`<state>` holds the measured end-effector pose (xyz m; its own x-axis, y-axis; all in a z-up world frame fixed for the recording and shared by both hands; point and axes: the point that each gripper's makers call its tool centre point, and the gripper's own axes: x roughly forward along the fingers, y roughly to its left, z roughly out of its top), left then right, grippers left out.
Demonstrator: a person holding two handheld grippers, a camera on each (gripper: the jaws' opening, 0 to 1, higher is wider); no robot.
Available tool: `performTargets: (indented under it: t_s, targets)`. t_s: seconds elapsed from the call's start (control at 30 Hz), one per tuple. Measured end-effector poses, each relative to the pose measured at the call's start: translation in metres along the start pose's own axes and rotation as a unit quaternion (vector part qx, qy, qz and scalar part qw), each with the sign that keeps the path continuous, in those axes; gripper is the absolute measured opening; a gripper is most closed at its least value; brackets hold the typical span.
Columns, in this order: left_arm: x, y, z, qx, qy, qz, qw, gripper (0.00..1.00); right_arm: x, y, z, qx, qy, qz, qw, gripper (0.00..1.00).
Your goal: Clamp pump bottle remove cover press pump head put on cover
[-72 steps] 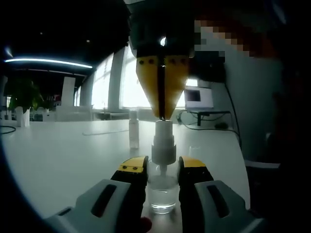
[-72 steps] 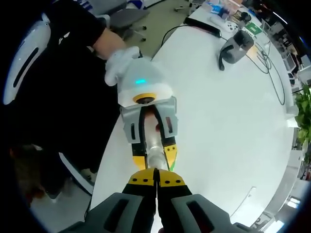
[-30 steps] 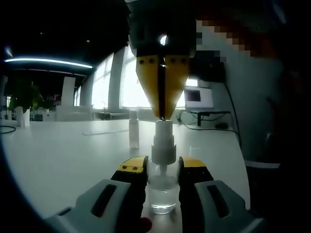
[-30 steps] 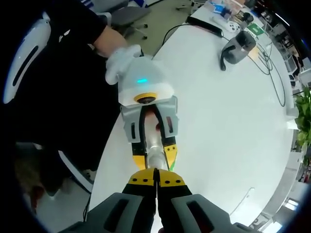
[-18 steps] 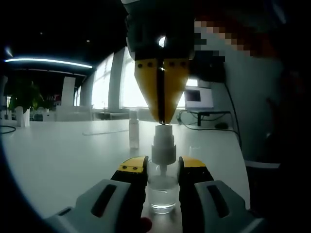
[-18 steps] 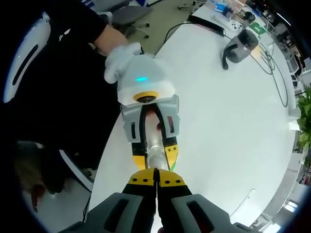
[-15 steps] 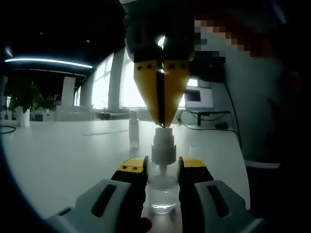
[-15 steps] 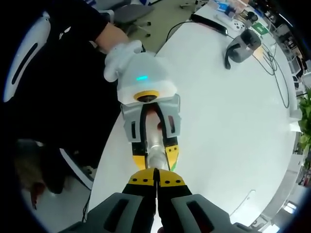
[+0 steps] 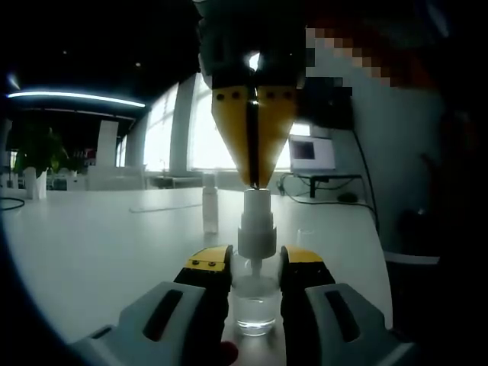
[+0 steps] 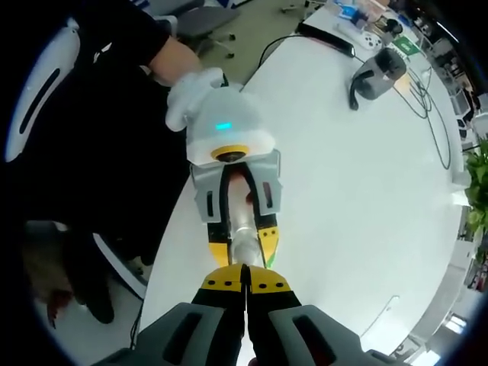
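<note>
Bottle (image 9: 255, 301) — clear liquid inside — clamped by left gripper (image 9: 255, 263).

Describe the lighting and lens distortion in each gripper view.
Left gripper view: backlit by bright windows, so the pump bottle and the right gripper above it read dim, and the surroundings go dark. Right gripper view: even, bright light on the white table, with fisheye curving its edge.
</note>
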<state>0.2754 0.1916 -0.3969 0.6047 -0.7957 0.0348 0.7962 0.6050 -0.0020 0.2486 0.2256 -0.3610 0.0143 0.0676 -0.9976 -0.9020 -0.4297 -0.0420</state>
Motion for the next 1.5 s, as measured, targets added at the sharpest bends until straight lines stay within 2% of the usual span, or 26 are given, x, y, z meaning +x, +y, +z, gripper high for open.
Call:
performTargets:
  t_s: [0.5,1.5]
  targets:
    - [-0.0001,0.0003,-0.0002,0.001,0.0,0.001,1.0,0.16,-0.0002,0.0011,0.0005,0.006,-0.011,-0.003,0.9999,0.0]
    - [-0.0006,-0.0005,0.0002,-0.001,0.0,0.001,1.0,0.16,-0.0001,0.0012,0.0018,0.0,-0.007,-0.004,1.0,0.0]
